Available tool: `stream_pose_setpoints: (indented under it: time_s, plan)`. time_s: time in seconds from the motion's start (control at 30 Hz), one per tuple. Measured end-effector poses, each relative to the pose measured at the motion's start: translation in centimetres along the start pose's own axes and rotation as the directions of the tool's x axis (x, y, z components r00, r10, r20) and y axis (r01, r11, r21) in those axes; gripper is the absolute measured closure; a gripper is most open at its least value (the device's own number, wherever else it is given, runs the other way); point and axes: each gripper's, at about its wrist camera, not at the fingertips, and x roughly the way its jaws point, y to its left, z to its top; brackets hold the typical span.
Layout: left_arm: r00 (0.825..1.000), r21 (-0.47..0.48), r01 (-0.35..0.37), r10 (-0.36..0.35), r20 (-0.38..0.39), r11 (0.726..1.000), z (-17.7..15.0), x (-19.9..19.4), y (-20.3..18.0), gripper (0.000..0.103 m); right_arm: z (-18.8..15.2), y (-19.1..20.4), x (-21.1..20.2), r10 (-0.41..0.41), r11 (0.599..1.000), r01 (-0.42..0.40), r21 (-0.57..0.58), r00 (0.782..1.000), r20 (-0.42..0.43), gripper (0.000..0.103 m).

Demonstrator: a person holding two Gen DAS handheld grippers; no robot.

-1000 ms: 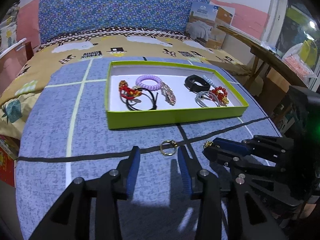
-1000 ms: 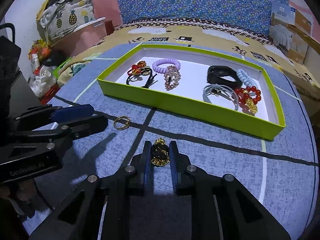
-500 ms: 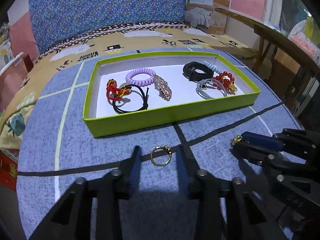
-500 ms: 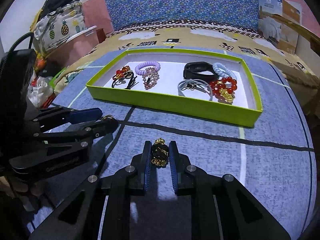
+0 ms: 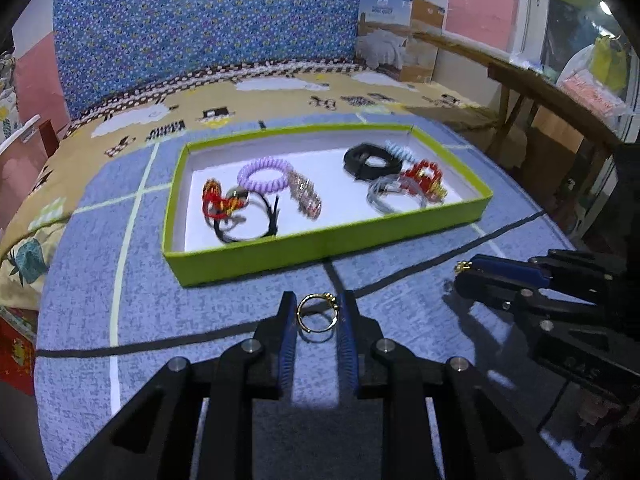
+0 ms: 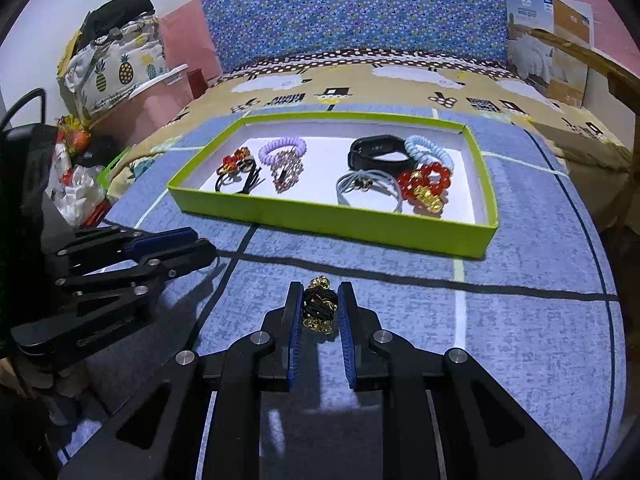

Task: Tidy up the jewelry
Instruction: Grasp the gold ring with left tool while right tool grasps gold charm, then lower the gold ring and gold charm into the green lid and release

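Observation:
My left gripper [image 5: 317,318] is shut on a gold ring [image 5: 317,313] and holds it above the blue cloth, in front of the green tray [image 5: 320,246]. My right gripper [image 6: 319,307] is shut on a black-and-gold bracelet [image 6: 318,307], also in front of the tray [image 6: 360,227]. The tray holds a purple coil hair tie [image 5: 265,173], a black band [image 5: 370,160], a red bead bracelet [image 6: 426,182], grey and black hair ties and a sparkly clip [image 5: 306,196]. Each gripper shows in the other's view, the right one [image 5: 464,276] and the left one [image 6: 208,248].
The tray lies on a blue cloth [image 5: 120,280] with black and pale lines, spread on a bed. A patterned headboard [image 6: 360,12] stands behind. A cardboard box [image 5: 400,36] and a wooden rail [image 5: 540,80] are at the right; bags [image 6: 116,64] lie at the left.
My left gripper closed on the gold ring and lifted it off the cloth. Both grippers rose and drew back a little from the tray; the right one kept hold of the bracelet.

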Motion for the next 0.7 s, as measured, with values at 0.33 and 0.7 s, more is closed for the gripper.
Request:
stream_pose_setpoints:
  time_s: [0.33,0.7]
  plan:
    - [0.995,0.004,0.017,-0.018,0.093,1.0,4.1,-1.2,0.7,0.08,3.6,-0.9,-1.0,-0.013,1.0,0.014,-0.015,0.998,0.069,0.086]
    - [0.998,0.031,0.029,-0.031,0.052,0.999,6.2,3.0,0.6,0.08,6.4,-2.7,2.6,0.002,1.0,-0.002,0.012,1.0,0.031,0.086]
